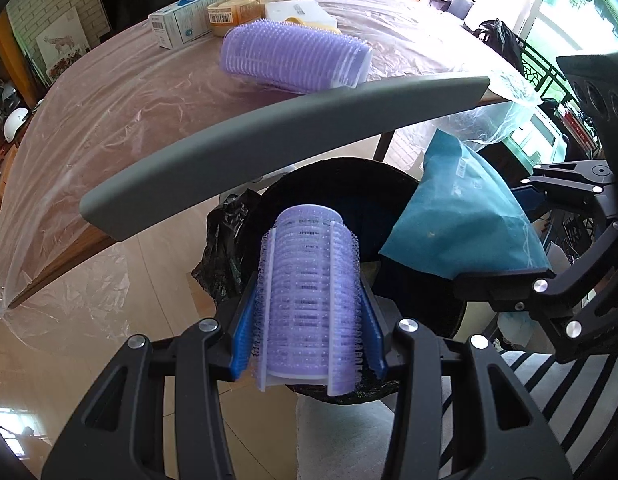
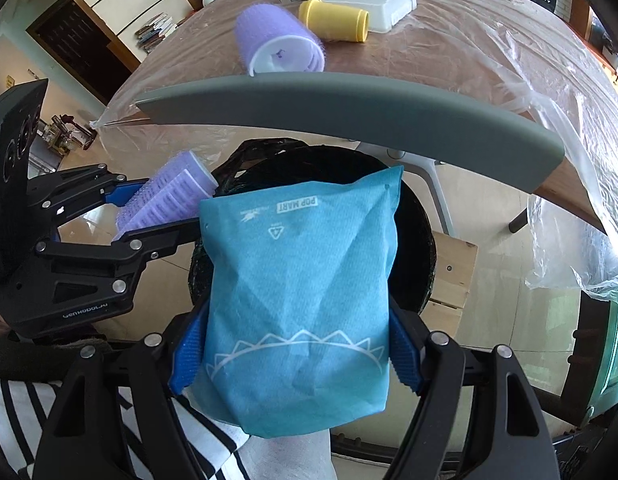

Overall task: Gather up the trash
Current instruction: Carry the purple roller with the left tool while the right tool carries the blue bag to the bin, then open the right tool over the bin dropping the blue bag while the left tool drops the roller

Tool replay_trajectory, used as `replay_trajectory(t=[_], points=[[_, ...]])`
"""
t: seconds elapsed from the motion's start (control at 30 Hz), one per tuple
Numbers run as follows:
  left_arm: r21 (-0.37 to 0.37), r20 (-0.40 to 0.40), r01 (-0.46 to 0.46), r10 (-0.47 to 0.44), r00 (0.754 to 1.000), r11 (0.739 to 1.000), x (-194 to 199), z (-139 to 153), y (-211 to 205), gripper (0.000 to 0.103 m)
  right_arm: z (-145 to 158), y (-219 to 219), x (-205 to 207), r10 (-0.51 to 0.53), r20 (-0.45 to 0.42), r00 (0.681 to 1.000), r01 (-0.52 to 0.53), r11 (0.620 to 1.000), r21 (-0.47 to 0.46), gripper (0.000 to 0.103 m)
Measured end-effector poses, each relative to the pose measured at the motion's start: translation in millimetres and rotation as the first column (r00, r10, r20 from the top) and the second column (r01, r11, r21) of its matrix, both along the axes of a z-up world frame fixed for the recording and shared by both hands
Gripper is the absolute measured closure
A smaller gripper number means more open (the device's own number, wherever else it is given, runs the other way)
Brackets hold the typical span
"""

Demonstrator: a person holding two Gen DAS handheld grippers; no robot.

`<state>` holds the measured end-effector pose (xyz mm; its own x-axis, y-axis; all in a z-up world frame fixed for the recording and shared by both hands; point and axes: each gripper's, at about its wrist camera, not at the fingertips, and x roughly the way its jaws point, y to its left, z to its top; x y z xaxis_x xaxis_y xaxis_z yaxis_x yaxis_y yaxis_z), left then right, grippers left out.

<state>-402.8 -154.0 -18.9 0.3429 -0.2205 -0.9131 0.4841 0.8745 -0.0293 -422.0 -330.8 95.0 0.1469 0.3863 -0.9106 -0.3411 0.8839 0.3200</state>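
Note:
My left gripper [image 1: 309,320] is shut on a purple bristly hair roller [image 1: 309,296], held over the black-lined trash bin [image 1: 341,184]. It also shows in the right wrist view [image 2: 169,200]. My right gripper [image 2: 297,352] is shut on a blue POP MART bag [image 2: 297,300], held above the same bin [image 2: 417,248]. The bag also shows in the left wrist view [image 1: 465,208]. A second purple roller [image 1: 293,60] lies on the plastic-covered table [image 1: 109,120]; it also shows in the right wrist view [image 2: 277,40].
A grey chair back [image 1: 269,148] curves between the bin and the table. On the table stand a white-blue box [image 1: 181,20], a yellow roller [image 2: 333,20], a white box [image 2: 373,2] and tape rolls [image 1: 237,12]. A wooden crate [image 2: 453,276] sits beside the bin.

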Motion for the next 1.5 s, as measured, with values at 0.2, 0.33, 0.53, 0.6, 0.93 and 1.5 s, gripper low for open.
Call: replay_trajectory(t=[0.2, 0.33, 0.53, 0.6, 0.93, 1.5], points=[[0.002, -0.006, 0.018, -0.018, 1.000, 1.000, 5, -9, -2, 0.057, -11, -4, 6, -0.045, -0.026, 0.999, 0.045, 0.999, 0.003, 0.028], [0.008, -0.012, 0.025, -0.025, 1.000, 1.000, 8, -15, -3, 0.057, -17, -8, 10, -0.067, -0.047, 0.997, 0.068, 0.998, 0.017, 0.028], [0.017, -0.022, 0.029, -0.029, 0.999, 0.999, 12, -22, -6, 0.057, -22, -6, 16, -0.085, -0.053, 0.995, 0.085, 0.996, 0.005, 0.028], [0.019, -0.025, 0.033, -0.033, 0.999, 0.999, 13, -24, -7, 0.057, -24, -5, 17, -0.088, -0.055, 0.995, 0.088, 0.996, 0.001, 0.028], [0.041, -0.033, 0.050, -0.048, 0.998, 0.998, 17, -32, -12, 0.057, -32, -2, 23, -0.094, -0.067, 0.993, 0.093, 0.995, -0.017, 0.028], [0.052, -0.040, 0.053, -0.051, 0.998, 0.997, 18, -34, -19, 0.057, -31, 4, 28, -0.113, -0.053, 0.992, 0.112, 0.993, -0.026, 0.028]])
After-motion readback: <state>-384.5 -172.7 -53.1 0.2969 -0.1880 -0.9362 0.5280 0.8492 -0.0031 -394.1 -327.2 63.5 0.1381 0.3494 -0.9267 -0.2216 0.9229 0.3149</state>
